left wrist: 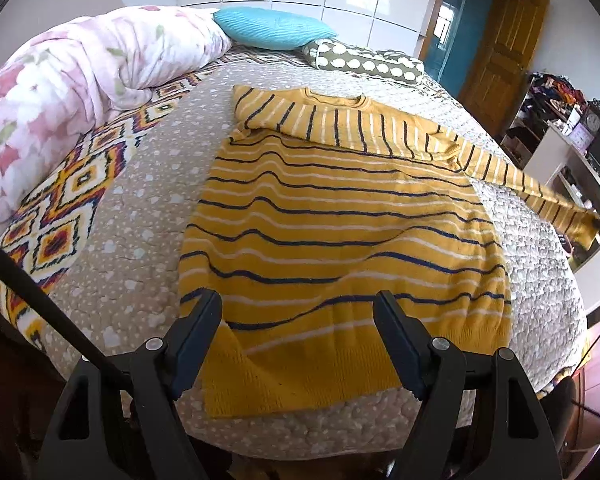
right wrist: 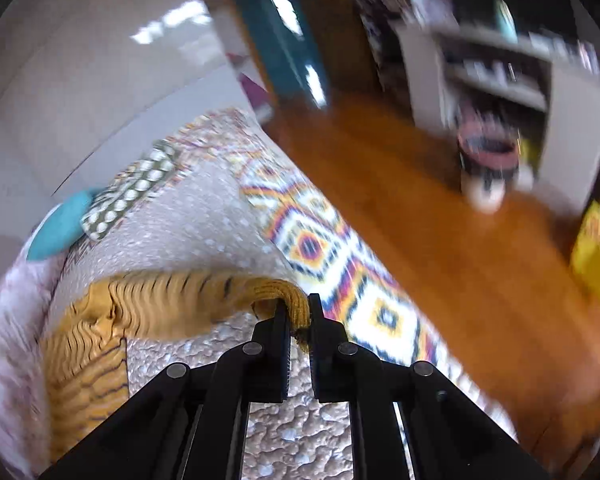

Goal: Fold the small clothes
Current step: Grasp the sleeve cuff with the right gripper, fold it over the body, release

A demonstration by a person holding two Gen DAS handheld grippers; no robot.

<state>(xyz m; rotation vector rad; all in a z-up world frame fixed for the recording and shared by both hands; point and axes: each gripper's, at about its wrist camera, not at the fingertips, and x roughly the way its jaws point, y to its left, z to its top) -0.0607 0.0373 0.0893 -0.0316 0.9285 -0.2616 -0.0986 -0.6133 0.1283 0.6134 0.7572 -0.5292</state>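
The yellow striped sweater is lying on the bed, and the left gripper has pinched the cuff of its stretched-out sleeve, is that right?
Not quite. The right gripper pinches the sleeve cuff, as the right wrist view shows. The left gripper is open over the hem. The yellow striped sweater does lie on the bed.

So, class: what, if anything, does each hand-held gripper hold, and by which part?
The right hand-held gripper pinches the yellow striped sweater by its sleeve cuff. The left hand-held gripper is open above the hem, holding nothing.
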